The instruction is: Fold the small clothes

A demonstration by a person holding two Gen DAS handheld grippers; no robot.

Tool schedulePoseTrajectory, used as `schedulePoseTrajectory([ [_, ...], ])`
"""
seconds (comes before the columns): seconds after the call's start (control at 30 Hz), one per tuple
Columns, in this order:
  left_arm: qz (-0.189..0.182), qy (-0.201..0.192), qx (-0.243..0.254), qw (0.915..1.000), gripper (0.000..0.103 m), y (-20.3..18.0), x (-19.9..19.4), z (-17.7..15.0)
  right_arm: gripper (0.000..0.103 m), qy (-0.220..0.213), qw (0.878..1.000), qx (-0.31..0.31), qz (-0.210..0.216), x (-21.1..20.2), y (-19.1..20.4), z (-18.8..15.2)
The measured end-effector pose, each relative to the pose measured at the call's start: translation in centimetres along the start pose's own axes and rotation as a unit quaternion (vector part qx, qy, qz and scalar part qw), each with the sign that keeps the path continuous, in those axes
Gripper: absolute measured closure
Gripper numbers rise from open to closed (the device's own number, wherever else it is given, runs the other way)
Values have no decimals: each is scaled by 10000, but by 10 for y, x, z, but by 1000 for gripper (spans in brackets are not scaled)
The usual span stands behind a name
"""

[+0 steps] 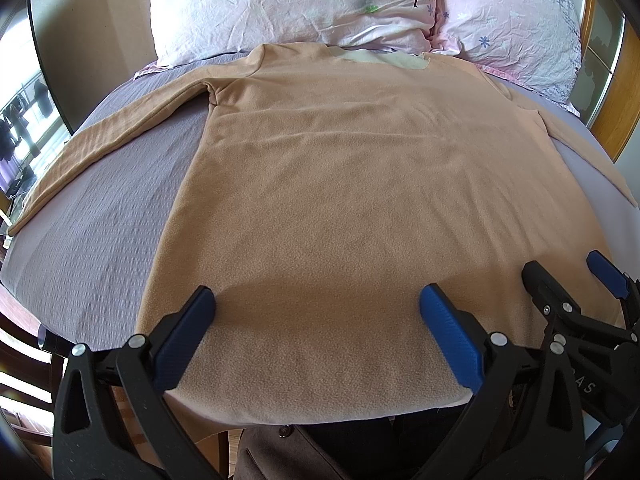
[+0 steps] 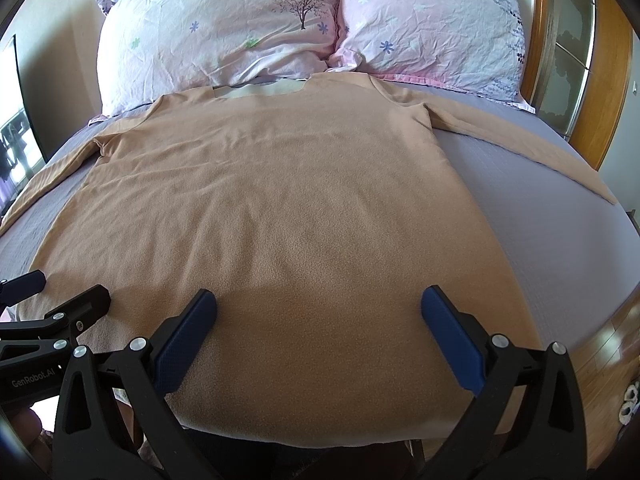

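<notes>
Nearest the person, the left hand-held gripper [image 1: 316,300] and the right hand-held gripper [image 2: 319,300] hovered side by side over the hem, both spread wide and grasping nothing, probably poised to take the bottom edge for a first fold. The tan fleece shirt [image 1: 360,184] lay flat on the grey-sheeted bed [image 1: 100,220], hem draped over the near edge, sleeves spread outward so the folds could run clean. Beyond its collar, two floral pillows [image 2: 224,32] leaned at the headboard.
</notes>
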State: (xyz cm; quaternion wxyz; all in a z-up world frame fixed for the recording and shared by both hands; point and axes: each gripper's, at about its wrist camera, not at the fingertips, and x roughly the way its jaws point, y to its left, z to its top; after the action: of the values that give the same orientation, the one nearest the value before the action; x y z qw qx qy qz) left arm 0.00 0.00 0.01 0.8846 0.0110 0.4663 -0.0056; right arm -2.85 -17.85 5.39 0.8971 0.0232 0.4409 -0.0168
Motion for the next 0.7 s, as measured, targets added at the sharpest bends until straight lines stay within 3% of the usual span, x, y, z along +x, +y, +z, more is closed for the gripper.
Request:
schedulePoseTrajectory([
  [0.7,0,-4,2,10000,2,0,0,0,1,-60,10000,-4,3,0,1,0],
])
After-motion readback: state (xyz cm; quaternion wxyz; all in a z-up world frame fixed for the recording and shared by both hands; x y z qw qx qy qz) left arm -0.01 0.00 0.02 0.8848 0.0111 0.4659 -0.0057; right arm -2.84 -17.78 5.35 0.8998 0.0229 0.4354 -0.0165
